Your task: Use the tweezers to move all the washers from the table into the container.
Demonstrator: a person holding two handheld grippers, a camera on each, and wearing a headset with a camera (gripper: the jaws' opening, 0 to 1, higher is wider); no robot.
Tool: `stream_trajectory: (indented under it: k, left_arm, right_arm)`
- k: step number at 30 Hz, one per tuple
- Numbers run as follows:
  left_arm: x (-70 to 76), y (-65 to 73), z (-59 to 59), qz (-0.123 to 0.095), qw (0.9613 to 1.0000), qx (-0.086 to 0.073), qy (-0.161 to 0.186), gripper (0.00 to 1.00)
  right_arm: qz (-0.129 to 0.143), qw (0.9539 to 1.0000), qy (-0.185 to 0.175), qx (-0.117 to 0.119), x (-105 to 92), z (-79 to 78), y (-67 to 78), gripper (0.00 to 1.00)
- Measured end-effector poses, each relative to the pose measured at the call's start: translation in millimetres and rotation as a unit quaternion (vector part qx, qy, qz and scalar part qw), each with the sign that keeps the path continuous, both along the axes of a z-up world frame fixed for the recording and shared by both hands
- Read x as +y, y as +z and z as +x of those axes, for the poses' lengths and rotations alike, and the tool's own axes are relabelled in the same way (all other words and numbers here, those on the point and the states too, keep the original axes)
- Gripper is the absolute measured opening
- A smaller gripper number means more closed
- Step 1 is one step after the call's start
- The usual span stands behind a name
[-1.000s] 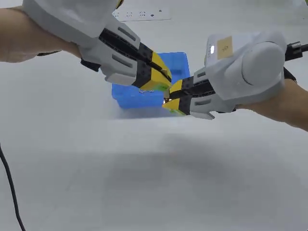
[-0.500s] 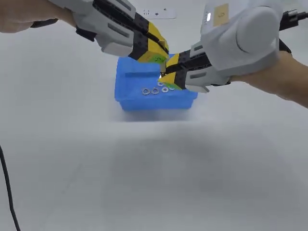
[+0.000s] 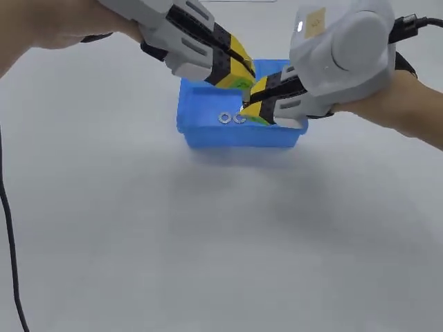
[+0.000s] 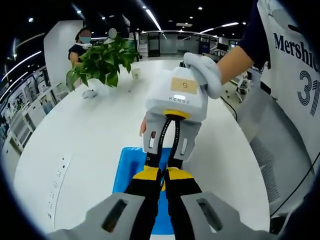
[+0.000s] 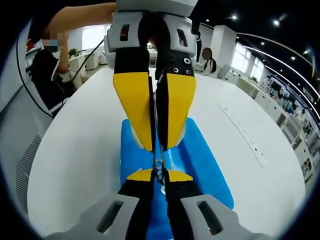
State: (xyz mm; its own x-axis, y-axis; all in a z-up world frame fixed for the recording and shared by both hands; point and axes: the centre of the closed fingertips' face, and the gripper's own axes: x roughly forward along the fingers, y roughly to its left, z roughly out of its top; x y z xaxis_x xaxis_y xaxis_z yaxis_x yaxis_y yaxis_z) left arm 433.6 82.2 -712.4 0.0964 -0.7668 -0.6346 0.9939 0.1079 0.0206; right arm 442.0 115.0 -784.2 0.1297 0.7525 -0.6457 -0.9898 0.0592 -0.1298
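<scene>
Blue plastic container (image 3: 208,135), an open-topped rectangular bin w/ smooth walls, stands on the matt white table (image 3: 208,242). Two washers (image 3: 225,118), flat silvery metal rings, lie side by side on its floor, just left of the R gripper (image 3: 251,112) tips in the head view. Both grippers have white moulded bodies, black fingers and yellow pads. They meet tip to tip over the container: the L gripper (image 3: 243,77) slants in from the far left, the R gripper from the right, w/ its tips lower, inside the rim.

R gripper view: the L gripper's pads are clenched on the tweezers (image 5: 158,150), a thin metal strip that runs between them. Its tip reaches down to the R gripper's own jaws. Those jaws stand nearly together about that tip, but whether they press on it cannot be told. Something small sits at the tweezers' tip; too blurred to identify. A thin black cable (image 3: 7,228) trails along the table's left edge.
</scene>
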Motion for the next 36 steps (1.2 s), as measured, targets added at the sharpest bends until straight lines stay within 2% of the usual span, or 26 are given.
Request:
stream_trajectory:
  k: [7,16,25,32,36]
  left_arm:
    - [0.5,-2.3,1.5,-0.001,1.0000,0.005,0.002,0.07]
    - [-4.3,1.9,-2.9,0.005,0.9999,-0.009,-0.013,0.07]
    - [-5.5,22.0,-15.8,-0.010,0.9992,-0.024,-0.031,0.07]
    - [-5.5,46.1,-28.8,-0.032,0.9982,-0.040,-0.033,0.06]
    - [-6.7,56.0,-37.1,-0.045,0.9976,-0.042,-0.033,0.06]
  right_arm:
    - [-0.001,1.0000,-0.002,0.004,-0.7,1.3,-2.2,0.09]
    - [-0.003,1.0000,0.002,-0.003,-6.0,0.2,2.3,0.11]
    - [0.015,0.9994,0.026,-0.018,-9.1,-8.9,20.2,0.09]
    - [0.035,0.9985,0.029,-0.028,-12.1,-19.1,44.3,0.07]
    - [0.038,0.9980,0.035,-0.036,-14.3,-28.5,54.9,0.07]
